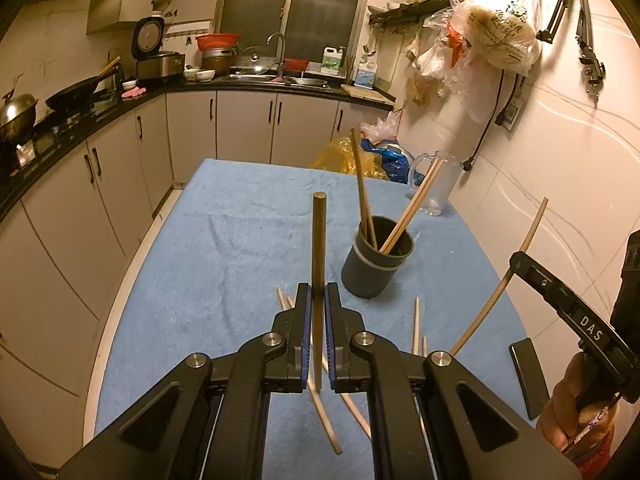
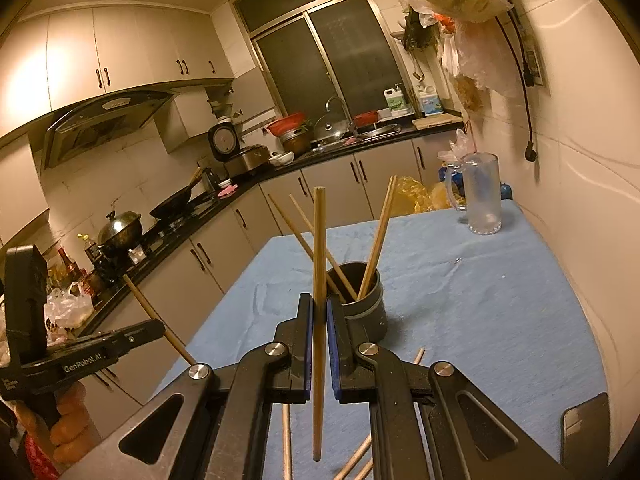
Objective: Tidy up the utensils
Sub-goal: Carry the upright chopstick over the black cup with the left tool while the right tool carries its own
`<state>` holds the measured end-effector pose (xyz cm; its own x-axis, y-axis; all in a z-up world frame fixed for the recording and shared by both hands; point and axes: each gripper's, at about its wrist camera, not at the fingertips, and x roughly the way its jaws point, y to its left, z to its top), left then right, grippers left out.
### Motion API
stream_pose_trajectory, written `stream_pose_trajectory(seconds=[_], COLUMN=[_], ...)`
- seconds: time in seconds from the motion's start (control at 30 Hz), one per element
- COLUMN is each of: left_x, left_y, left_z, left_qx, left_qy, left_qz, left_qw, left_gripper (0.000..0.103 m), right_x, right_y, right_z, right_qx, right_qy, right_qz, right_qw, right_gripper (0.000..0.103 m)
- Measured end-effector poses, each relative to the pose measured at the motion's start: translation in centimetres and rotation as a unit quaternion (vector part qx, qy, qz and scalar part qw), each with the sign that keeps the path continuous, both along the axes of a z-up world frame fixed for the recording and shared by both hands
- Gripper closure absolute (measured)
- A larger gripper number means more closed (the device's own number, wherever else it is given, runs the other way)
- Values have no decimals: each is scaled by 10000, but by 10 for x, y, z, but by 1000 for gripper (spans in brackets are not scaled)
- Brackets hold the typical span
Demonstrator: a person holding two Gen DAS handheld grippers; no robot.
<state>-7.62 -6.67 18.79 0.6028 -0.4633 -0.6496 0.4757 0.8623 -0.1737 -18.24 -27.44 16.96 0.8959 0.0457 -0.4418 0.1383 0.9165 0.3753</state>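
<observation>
Each gripper is clamped on an upright brown wooden chopstick [image 1: 319, 264]: the left gripper [image 1: 319, 312] and the right gripper [image 2: 319, 320]. The round dark grey holder cup [image 1: 376, 260] stands on the blue cloth-covered table [image 1: 200, 240]. It sits at one o'clock from both jaws, seemingly closer to the right.

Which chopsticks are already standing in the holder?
The three leaning in the dark cup; the others lie on the blue cloth or sit clamped in the left gripper and right gripper.
</observation>
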Motion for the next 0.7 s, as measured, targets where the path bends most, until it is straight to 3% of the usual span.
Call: stream_pose_trajectory(seconds=[0.7], left_x=[19], left_y=[-34], left_z=[46], left_qx=[-159], left_qy=[-233], left_qz=[-292], left_qw=[9992], left_gripper=[97], right_x=[17], right_y=[-36], right_z=[20], right_qx=[252], right_qy=[-70], right_qz=[-356], right_qw=[9990], right_gripper=[96])
